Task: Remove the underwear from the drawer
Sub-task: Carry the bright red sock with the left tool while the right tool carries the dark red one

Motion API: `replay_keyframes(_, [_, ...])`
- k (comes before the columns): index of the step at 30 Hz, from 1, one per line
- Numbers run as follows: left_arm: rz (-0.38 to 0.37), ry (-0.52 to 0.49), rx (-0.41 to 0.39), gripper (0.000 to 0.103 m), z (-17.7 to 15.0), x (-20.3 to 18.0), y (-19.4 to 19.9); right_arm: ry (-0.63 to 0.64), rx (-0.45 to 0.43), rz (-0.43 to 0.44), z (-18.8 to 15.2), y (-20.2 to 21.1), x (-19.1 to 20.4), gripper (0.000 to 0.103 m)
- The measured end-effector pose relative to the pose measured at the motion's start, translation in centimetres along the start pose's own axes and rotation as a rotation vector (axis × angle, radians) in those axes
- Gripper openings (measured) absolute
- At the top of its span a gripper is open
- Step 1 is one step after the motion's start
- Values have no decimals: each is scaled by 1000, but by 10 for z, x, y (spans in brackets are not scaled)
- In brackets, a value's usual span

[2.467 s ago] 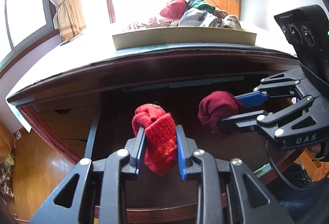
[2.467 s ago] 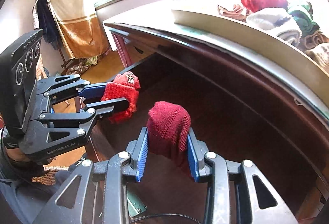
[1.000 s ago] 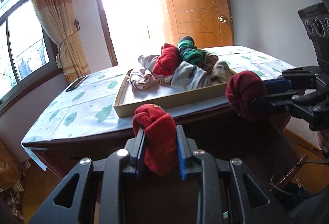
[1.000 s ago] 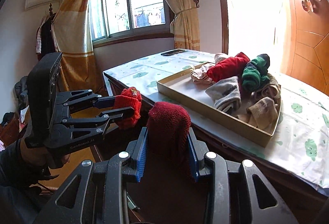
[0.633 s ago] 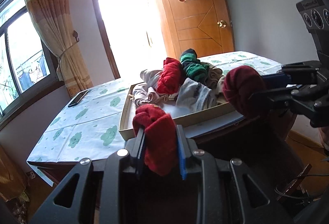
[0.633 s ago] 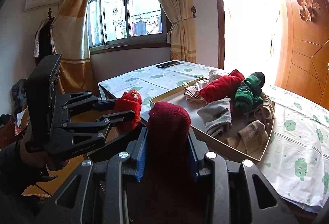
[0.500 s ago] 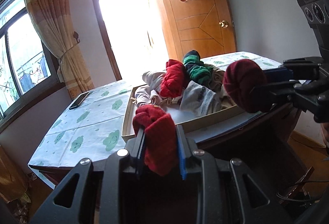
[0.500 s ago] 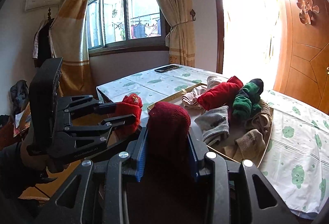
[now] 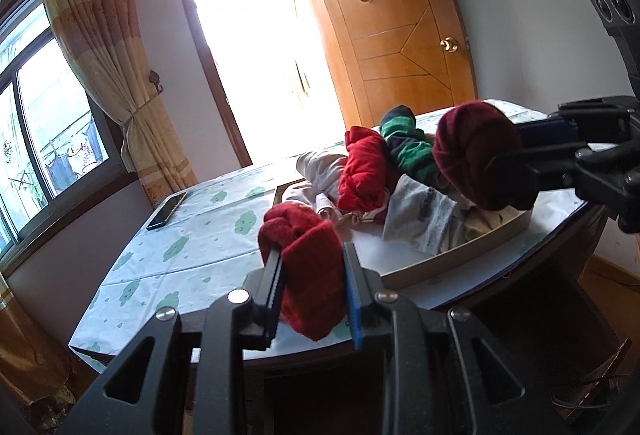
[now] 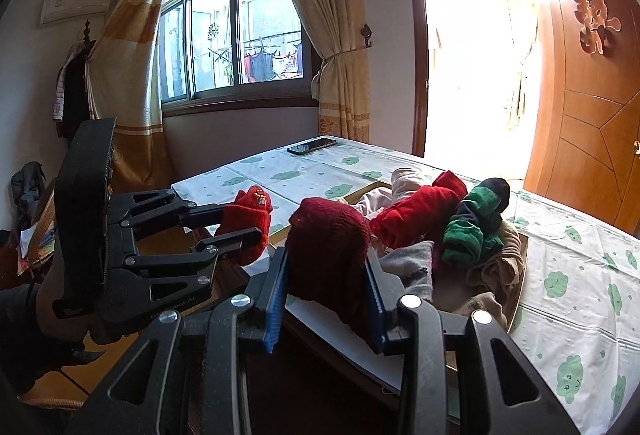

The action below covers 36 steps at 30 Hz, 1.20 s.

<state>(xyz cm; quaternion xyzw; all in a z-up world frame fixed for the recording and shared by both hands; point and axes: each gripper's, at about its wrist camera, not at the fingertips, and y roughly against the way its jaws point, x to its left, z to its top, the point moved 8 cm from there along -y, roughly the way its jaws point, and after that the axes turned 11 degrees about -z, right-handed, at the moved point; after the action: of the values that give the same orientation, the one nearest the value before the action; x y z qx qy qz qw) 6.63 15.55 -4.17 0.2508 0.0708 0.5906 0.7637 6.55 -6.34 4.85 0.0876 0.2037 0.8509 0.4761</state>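
My left gripper (image 9: 310, 275) is shut on a bright red knitted roll (image 9: 308, 267), held above the table's front edge. From the right wrist view the same left gripper (image 10: 236, 223) and bright red roll (image 10: 250, 227) show at the left. My right gripper (image 10: 326, 275) is shut on a dark maroon knitted roll (image 10: 328, 247), raised over the near rim of the tray. In the left wrist view that maroon roll (image 9: 476, 159) hangs in the right gripper (image 9: 508, 151) over the tray's right part. The drawer itself lies below, out of sight.
A shallow beige tray (image 9: 452, 259) on the table holds several rolled garments, among them a red one (image 9: 362, 171) and a green-striped one (image 9: 408, 147). A phone (image 9: 166, 211) lies on the cloud-patterned tablecloth (image 10: 568, 299). A wooden door (image 9: 400, 47) and curtained window stand behind.
Both grippers have risen and moved forward with their rolls, from the table's edge level to above the table; the tray now sits lower and nearer in both views.
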Motion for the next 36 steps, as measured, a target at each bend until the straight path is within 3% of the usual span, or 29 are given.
replay_keyframes(27, [57, -21, 142, 26, -2, 33, -79, -21, 144, -39, -4, -102, -13, 37])
replay_keyframes(36, [38, -13, 184, 26, -4, 35, -93, -26, 195, -47, -15, -127, -18, 37])
